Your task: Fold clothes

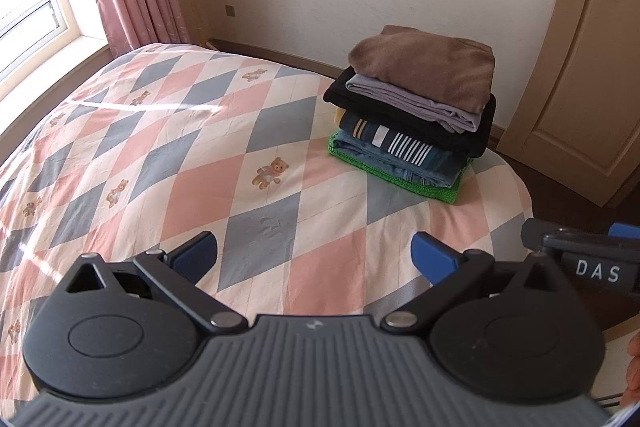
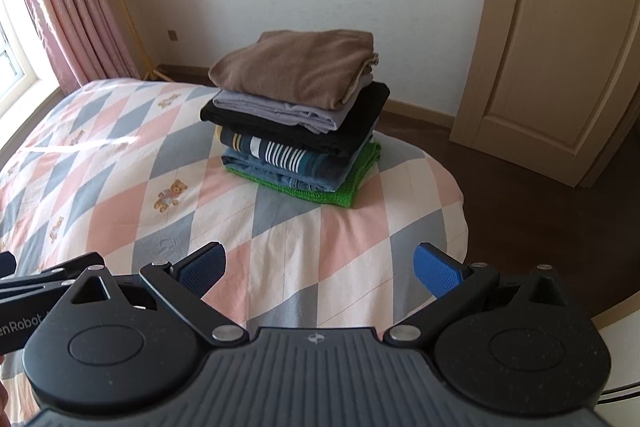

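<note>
Folded clothes stacked on bed; both tongs empty, above the near edge.

The left gripper [image 1: 314, 253] and right gripper [image 2: 320, 263] have fingers spread wide, holding nothing. The stack of folded clothes [image 2: 298, 115] rests on the patterned bedspread [image 1: 168, 155] near the far right corner, well apart from both grippers, brown garment [image 1: 424, 67] uppermost.
</note>
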